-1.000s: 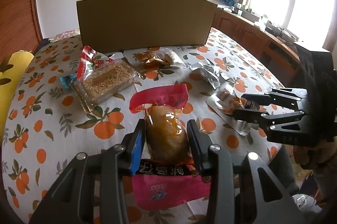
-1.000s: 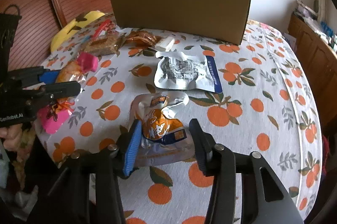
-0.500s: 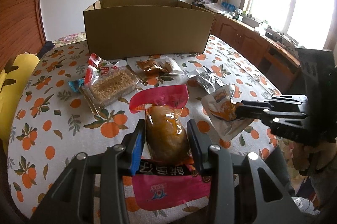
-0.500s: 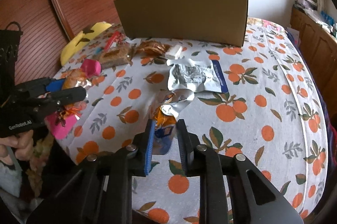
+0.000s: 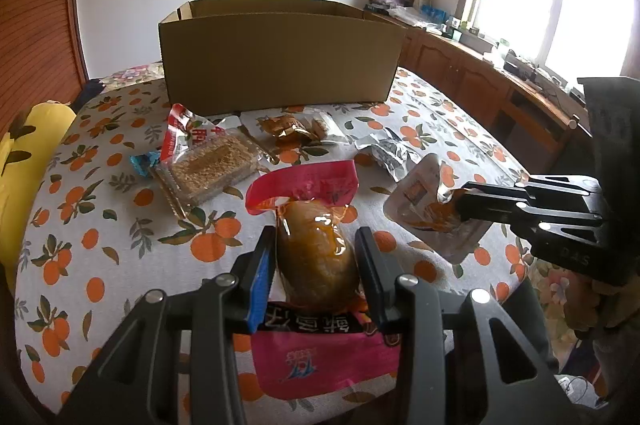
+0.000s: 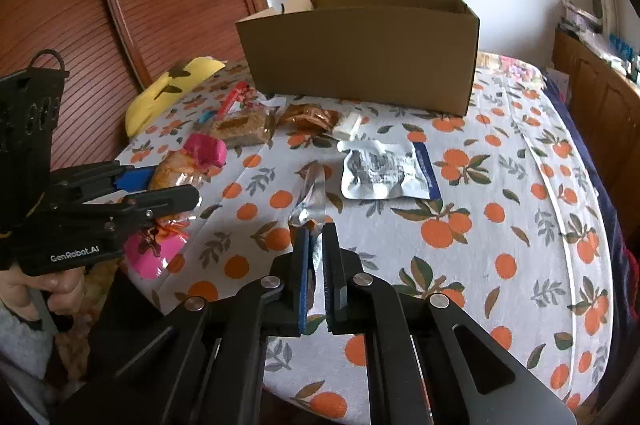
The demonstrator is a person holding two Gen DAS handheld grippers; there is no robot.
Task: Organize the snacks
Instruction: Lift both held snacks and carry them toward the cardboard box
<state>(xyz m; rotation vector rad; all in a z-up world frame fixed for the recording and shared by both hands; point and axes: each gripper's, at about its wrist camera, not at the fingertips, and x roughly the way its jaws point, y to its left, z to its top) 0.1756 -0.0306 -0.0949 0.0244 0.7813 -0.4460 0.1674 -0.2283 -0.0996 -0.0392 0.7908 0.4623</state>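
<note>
My left gripper (image 5: 316, 245) is shut on a pink-ended packet of brown snack (image 5: 316, 257) and holds it above the near side of the table; it also shows in the right wrist view (image 6: 180, 173). My right gripper (image 6: 316, 237) is shut on a silver and orange snack pouch (image 6: 310, 197), lifted off the table and seen edge-on; the pouch shows flat-on in the left wrist view (image 5: 432, 213). An open cardboard box (image 5: 280, 61) stands at the far side of the table.
On the orange-print tablecloth (image 6: 500, 225) lie a crumbly bar in clear wrap (image 5: 208, 165), a brown snack packet (image 5: 284, 129), a small white packet (image 6: 348, 125) and a silver pouch with a blue edge (image 6: 384, 169). A yellow cushion (image 6: 172, 89) lies at the table's left. Wooden cabinets (image 5: 480, 81) stand at the right.
My right gripper has closed on the silver and orange pouch and lifted it off the table. Both grippers have risen, and the box's open top has come into view.
</note>
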